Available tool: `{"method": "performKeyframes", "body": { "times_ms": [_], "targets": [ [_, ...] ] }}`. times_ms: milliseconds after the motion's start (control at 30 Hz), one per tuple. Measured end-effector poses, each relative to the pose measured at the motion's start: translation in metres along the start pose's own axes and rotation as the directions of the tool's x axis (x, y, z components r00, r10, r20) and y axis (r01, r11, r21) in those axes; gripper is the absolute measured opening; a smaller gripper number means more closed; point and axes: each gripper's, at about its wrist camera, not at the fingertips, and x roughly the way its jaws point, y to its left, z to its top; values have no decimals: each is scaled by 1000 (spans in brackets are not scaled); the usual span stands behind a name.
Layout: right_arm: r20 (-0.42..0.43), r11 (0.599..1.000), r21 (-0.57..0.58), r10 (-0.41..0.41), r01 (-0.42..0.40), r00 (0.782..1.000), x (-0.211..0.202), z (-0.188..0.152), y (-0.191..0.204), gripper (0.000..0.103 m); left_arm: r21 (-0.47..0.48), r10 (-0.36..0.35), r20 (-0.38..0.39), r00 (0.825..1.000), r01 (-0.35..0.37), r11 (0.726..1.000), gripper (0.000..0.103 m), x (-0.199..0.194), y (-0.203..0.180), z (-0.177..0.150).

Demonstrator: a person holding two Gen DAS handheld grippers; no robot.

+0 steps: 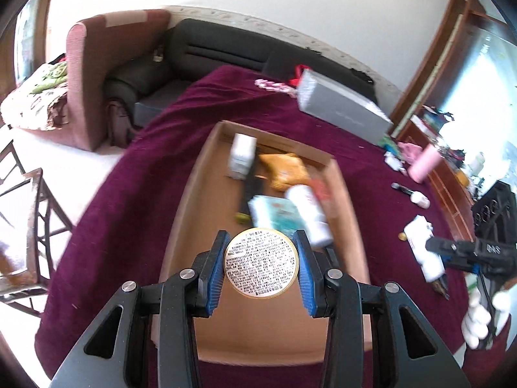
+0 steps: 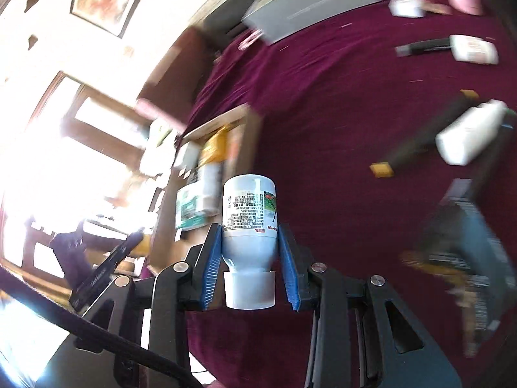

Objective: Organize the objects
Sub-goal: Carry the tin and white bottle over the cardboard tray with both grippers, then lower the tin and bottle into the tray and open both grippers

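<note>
Clearly both hands arrive loaded: the left gripper (image 1: 261,263) is clamped on a round gold-rimmed tin with a printed label (image 1: 261,263), held above the near end of the shallow brown cardboard tray (image 1: 190,187) that sits on the dark-red velvet tablecloth (image 1: 129,177), while the right gripper (image 2: 249,260) is closed on a white plastic bottle with a printed label and a white cap (image 2: 249,223), cap toward the camera, with the tray off to its left in the right wrist view. To do this step well, I judge the tin should come down into the bare near part of the tray and be released only once it rests on the floor, flat, so it does not roll. The far half is already crowded — a small white carton (image 1: 242,155), a yellow-orange packet (image 1: 284,169), a pale-teal box (image 1: 274,213) and a lying white bottle (image 1: 310,216) — so the incoming bottle wants a gap beside them, probably laid on its side. The two grippers could clash over the tray; one at a time seems safer. Loose on the cloth remain a grey rectangular box (image 1: 342,103), a pink tube (image 1: 425,163), a small white tube with a dark end (image 1: 416,195) and another white container (image 1: 423,245), all well apart from the tray. Much of the right view is blurred.
</note>
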Motion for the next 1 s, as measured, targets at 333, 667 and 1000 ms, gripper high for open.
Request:
{"method": "performKeyframes", "body": {
  "times_ms": [333, 667, 1000],
  "targets": [
    [-153, 996, -55, 66, -75, 986, 97, -4, 67, 33, 23, 39, -94, 995, -37, 999, 34, 61, 24, 38],
    [-243, 992, -113, 27, -56, 970, 153, -14, 100, 33, 36, 40, -160, 986, -35, 999, 34, 101, 23, 55],
    [-299, 989, -134, 25, -68, 954, 185, -12, 116, 33, -6, -24, -152, 988, 23, 1000, 45, 99, 27, 67]
  ]
}}
